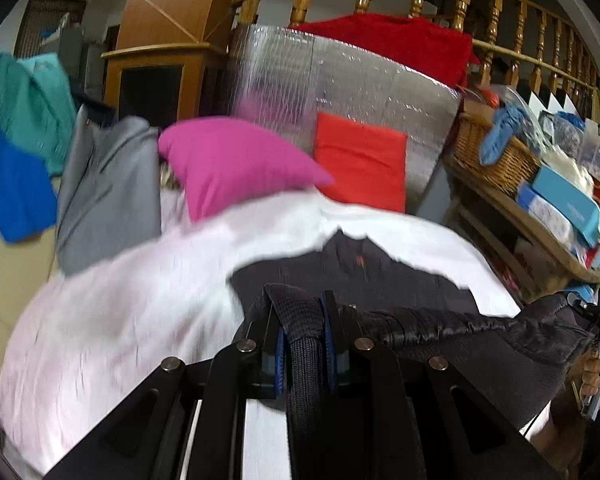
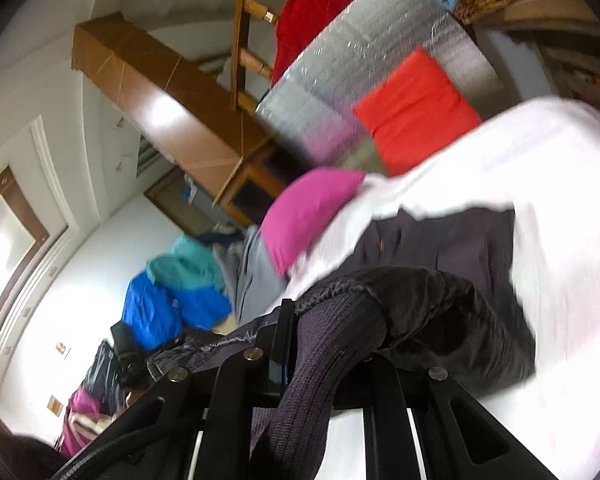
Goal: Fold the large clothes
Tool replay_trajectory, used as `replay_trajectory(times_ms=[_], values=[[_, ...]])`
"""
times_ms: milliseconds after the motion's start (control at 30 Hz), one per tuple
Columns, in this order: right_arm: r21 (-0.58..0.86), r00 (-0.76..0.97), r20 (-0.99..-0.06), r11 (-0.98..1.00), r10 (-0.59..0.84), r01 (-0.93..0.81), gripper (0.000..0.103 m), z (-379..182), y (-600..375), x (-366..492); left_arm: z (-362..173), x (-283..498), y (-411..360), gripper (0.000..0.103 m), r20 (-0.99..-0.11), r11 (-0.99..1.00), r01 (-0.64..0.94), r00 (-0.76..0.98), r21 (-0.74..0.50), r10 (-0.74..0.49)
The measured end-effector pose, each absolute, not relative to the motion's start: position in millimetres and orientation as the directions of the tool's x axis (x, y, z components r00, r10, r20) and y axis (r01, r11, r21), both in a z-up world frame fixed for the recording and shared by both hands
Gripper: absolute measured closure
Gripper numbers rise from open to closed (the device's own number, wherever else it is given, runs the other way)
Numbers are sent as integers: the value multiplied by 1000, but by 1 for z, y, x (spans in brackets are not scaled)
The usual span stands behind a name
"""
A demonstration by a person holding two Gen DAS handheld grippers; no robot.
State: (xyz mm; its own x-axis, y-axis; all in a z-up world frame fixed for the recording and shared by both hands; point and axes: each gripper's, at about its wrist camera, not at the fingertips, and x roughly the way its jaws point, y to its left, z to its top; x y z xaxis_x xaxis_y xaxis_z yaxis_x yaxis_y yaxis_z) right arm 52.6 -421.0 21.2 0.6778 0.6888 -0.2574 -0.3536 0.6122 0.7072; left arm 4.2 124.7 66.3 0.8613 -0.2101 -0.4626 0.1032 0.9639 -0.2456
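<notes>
A dark jacket (image 1: 364,268) lies partly on the white bedsheet (image 1: 140,300), its near edge lifted off it. My left gripper (image 1: 303,320) is shut on the jacket's ribbed knit hem (image 1: 304,344), which runs between the blue pads. The hem stretches rightwards to the other gripper, held by a hand (image 1: 598,376) at the right edge. In the right wrist view my right gripper (image 2: 332,320) is shut on the ribbed hem (image 2: 300,392) too, with the jacket's quilted fabric (image 2: 420,304) bunched over its fingers. The rest of the jacket (image 2: 452,240) lies on the sheet (image 2: 560,200).
A pink pillow (image 1: 236,160), a red cushion (image 1: 360,160) and a silver foil mat (image 1: 340,80) stand at the bed's head. Grey (image 1: 104,192), teal and blue (image 1: 12,176) clothes hang at the left. A wicker basket (image 1: 496,156) and boxes fill a shelf on the right.
</notes>
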Motion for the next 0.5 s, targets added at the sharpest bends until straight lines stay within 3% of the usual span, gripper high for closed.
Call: replay_trajectory(times_ms=[233, 500], values=[[701, 714, -295, 651, 635, -290, 90, 25, -412, 160, 68, 116, 118, 86, -487, 978, 57, 860, -201, -150], [715, 684, -456, 692, 569, -100, 90, -42, -402, 270, -1, 224, 105, 86, -645, 982, -58, 760, -180, -73]])
